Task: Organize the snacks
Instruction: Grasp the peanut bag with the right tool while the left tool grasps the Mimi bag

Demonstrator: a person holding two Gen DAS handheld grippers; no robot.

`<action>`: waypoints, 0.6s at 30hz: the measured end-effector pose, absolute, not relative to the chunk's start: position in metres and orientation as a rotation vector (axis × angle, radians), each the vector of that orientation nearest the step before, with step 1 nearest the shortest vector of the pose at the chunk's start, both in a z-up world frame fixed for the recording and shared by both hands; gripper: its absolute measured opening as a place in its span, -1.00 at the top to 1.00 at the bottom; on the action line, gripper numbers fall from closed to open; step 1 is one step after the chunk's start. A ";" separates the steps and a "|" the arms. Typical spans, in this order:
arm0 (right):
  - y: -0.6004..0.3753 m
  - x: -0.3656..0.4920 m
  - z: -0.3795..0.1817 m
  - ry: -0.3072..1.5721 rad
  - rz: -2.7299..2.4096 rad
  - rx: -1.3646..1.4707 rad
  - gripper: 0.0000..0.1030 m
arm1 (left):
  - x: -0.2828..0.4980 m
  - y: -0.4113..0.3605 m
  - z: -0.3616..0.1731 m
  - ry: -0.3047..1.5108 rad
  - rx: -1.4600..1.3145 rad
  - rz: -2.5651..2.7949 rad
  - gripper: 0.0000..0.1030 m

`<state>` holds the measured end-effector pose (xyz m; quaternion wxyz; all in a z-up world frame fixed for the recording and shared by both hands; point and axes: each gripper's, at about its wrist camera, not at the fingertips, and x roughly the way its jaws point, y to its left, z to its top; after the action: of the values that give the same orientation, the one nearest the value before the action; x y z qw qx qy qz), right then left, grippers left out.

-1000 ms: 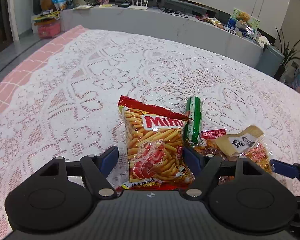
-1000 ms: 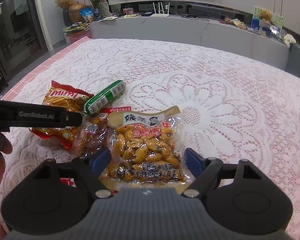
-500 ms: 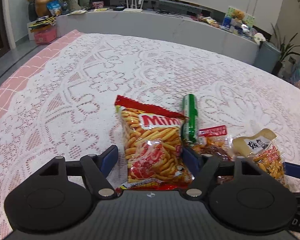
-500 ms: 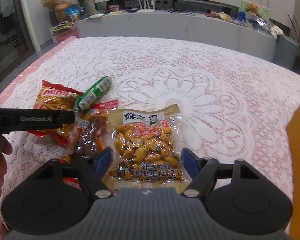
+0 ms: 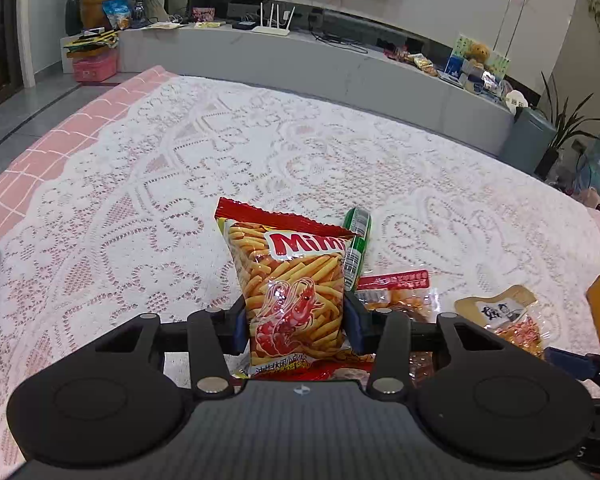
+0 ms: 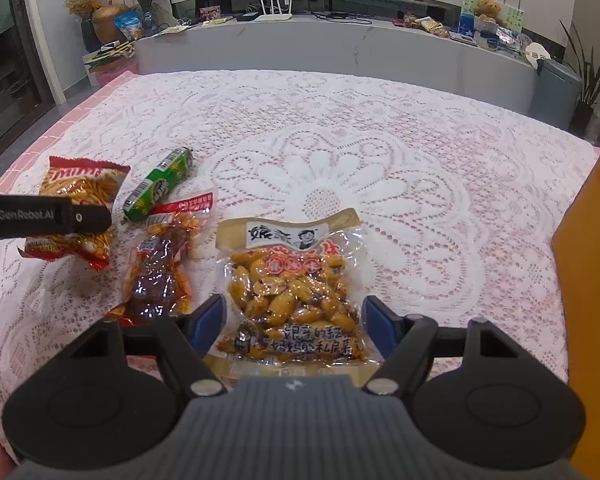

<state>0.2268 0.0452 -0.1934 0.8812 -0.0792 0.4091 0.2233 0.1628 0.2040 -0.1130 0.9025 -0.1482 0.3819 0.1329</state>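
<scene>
The left gripper is closing on the light, crinkly shrimp-stick bag, best pinched low at 6 o'clock.

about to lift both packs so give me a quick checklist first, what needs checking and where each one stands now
1. Left gripper around the Mimi shrimp stick bag: ok, jaws closing with the bag between them.
2. Left pads pressing firmly on the bag: cannot tell, they sit at its edges.
3. Right gripper lined up on the peanut pack: ok, pack lies between the fingers.
4. Right grip made: not ok, gaps show on both sides.
5. Green sausage stick clear of the left grip: not ok, it lies against the bag's edge by the right-hand finger.
6. Red-labelled meat pack clear of the right gripper: ok, beside the left finger, not between.
</scene>
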 end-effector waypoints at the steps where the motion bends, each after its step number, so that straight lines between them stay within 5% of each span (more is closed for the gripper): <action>1: 0.045 0.226 -0.193 0.853 0.466 -0.163 -0.41 | 0.161 0.202 -0.111 0.786 -0.301 0.272 0.00; 18: 0.023 0.201 -0.172 0.883 0.451 -0.145 -0.40 | 0.128 0.164 -0.080 0.764 -0.319 0.162 0.02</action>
<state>0.2011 0.0229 -0.1715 0.8772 -0.0695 0.4231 0.2161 0.1276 0.1640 -0.0795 0.9123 -0.1550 0.3710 0.0785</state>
